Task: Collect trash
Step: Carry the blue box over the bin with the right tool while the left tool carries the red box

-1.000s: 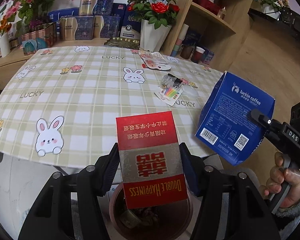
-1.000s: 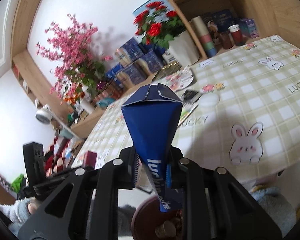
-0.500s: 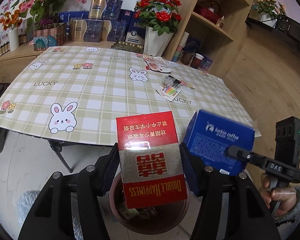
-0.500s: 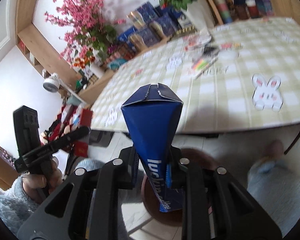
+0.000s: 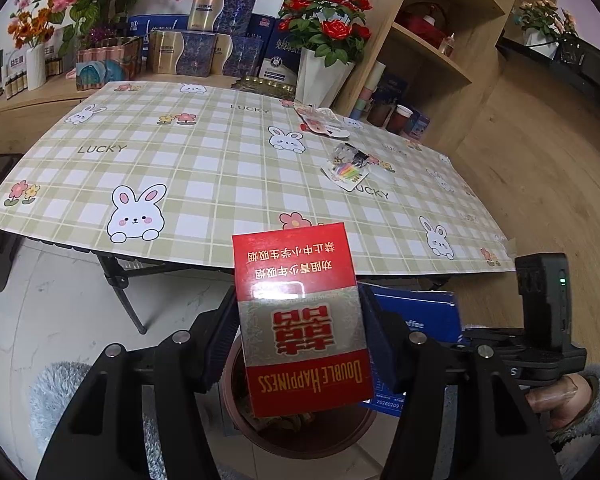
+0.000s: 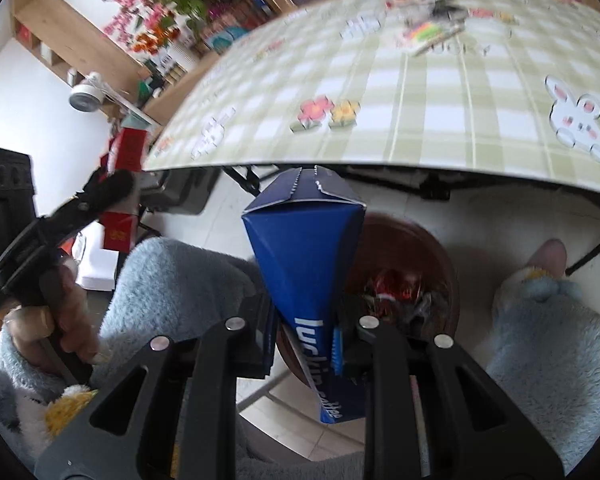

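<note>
My left gripper (image 5: 300,340) is shut on a red Double Happiness cigarette carton (image 5: 300,316) and holds it over a brown round bin (image 5: 296,436) on the floor. My right gripper (image 6: 308,320) is shut on a blue Luckin coffee box (image 6: 304,248), held over the same bin (image 6: 412,248), which has wrappers inside. The blue box also shows in the left wrist view (image 5: 424,316), just right of the carton. The left gripper with the carton (image 6: 120,200) shows at the left of the right wrist view.
A folding table with a plaid bunny cloth (image 5: 204,168) stands just beyond the bin. Small wrappers (image 5: 348,168) and a plate (image 5: 324,124) lie on it. A white vase of red roses (image 5: 320,72), boxes and wooden shelves (image 5: 432,52) stand behind. My slippered feet (image 6: 540,312) flank the bin.
Both grippers have dropped from table height to below the table edge and over the bin. The blue box moved down and in beside the carton.
</note>
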### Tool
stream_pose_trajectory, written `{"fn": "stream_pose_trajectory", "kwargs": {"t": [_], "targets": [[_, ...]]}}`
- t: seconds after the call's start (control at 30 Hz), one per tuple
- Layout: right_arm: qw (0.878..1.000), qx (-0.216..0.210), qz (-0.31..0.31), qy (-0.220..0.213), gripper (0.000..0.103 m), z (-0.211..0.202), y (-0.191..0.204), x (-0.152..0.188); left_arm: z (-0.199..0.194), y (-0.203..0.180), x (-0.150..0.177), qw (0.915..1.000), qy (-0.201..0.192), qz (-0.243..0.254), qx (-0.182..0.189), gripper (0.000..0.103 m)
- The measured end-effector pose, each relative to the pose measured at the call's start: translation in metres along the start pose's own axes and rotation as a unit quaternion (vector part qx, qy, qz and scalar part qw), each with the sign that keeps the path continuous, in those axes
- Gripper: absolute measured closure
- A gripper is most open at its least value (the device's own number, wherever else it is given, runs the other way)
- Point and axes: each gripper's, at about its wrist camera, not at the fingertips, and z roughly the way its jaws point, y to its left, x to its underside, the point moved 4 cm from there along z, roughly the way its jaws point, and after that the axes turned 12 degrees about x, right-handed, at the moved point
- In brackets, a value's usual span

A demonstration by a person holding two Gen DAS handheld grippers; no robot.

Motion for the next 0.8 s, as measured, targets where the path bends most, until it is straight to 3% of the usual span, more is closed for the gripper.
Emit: {"fn": "stream_pose_trajectory", "kwargs": {"t": [0.3,0.8], "targets": [[0.999,0.016,0.022,0.045,0.079,0.029,-0.011,0.007,0.011,0.009,0.005,0.9998,0.013,-0.012,0.0,0.045],[0.996,0.048,0.055,0.059,0.076,0.046,-0.031,0.006,0.026,0.012,0.012,0.9993,0.034,-0.015,0.003,0.045]]}}
